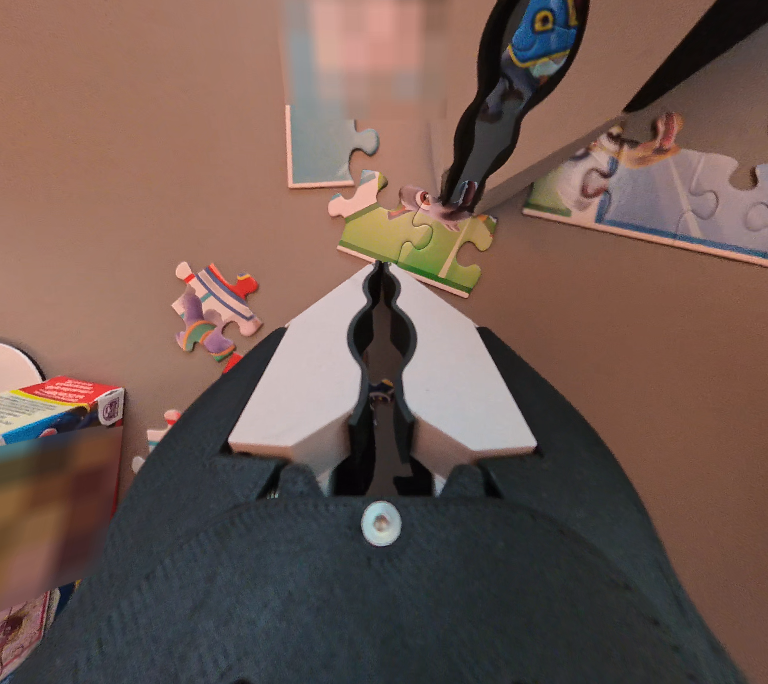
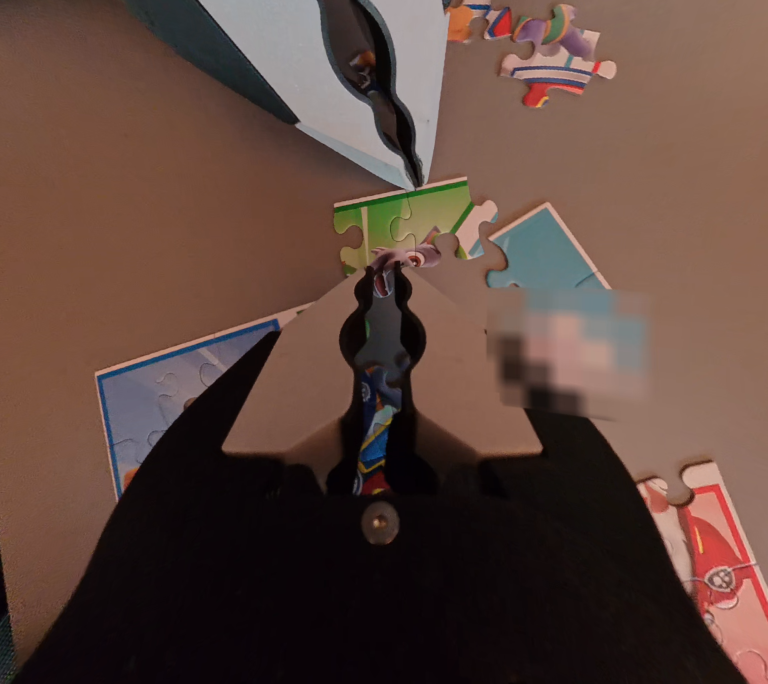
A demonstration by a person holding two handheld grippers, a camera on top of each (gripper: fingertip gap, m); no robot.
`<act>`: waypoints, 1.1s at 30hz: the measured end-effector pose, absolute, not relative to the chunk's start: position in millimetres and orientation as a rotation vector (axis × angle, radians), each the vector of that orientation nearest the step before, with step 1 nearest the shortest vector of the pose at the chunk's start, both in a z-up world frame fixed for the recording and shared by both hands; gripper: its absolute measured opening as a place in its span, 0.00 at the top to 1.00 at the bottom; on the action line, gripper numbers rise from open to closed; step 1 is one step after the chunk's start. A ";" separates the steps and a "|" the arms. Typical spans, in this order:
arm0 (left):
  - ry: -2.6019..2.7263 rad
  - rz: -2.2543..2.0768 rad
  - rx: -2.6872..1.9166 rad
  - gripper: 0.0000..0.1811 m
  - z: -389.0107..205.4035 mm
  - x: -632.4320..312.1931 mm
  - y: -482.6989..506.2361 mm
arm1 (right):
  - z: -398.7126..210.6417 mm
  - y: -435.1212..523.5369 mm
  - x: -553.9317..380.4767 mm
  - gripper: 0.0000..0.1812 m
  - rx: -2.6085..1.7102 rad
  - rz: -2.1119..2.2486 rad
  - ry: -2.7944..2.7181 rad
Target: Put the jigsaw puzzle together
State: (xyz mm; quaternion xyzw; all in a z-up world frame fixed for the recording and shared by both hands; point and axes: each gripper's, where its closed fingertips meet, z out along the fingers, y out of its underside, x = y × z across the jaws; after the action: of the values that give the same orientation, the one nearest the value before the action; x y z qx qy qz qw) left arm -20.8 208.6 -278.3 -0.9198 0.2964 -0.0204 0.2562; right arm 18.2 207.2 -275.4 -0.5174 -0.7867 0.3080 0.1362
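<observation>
- Nearest in the left wrist view, the left gripper (image 1: pixel 381 267) fills the lower half of the frame; its fingers are drawn together with nothing between them, and the tips rest at the near edge of the green pair (image 1: pixel 419 238), right at its seam.
- That green pair, two grass-coloured pieces already locked, lies at frame centre on the brown table (image 1: pixel 124 123).
- On its far side the right gripper (image 1: pixel 457 194) comes down from the upper right. Its fingers are nearly together at the tips, on or just above the pair's grey-figure edge; whether they pinch the cardboard I cannot tell. A strip of the printed picture shows in the gap between them.
- In the right wrist view the same meeting shows reversed: right gripper (image 2: pixel 382 269) at centre, green pair (image 2: pixel 403 223) just past it, left gripper (image 2: pixel 415 181) entering from the top.
- Left of centre in the left view lies a loose purple-and-red piece (image 1: pixel 216 308); more loose pieces sit at the right view's upper right.
- Done so far, by my reading: a light-blue section (image 1: pixel 320 148) above the pair, a larger blue-bordered section (image 1: pixel 673 202) at the right edge, and a red section (image 2: pixel 706 564) at the right view's lower right.
- Left to do: these islands lie apart, unjoined, and loose pieces wait. I judge the puzzle partway along.
- The puzzle box (image 1: pixel 62 402) stands at the lower left.
</observation>
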 end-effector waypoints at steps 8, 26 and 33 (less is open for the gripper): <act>0.733 -0.270 -2.456 0.90 -276.8 2.5 222.2 | -272.5 227.8 23.1 0.97 -1.536 0.914 -2.182; 0.756 -0.319 -2.438 0.85 -276.5 11.7 212.0 | -275.8 227.1 38.3 0.99 -1.391 0.836 -2.286; 0.743 -0.356 -2.427 0.87 -276.0 12.2 209.3 | -274.1 225.2 39.1 1.00 -1.383 0.869 -2.278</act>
State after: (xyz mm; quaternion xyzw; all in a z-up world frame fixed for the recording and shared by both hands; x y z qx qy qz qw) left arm 12.2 209.3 -276.0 -0.9076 0.2779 -0.1330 0.2853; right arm 39.1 225.2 -274.1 -0.4863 -0.8011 0.3056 0.1686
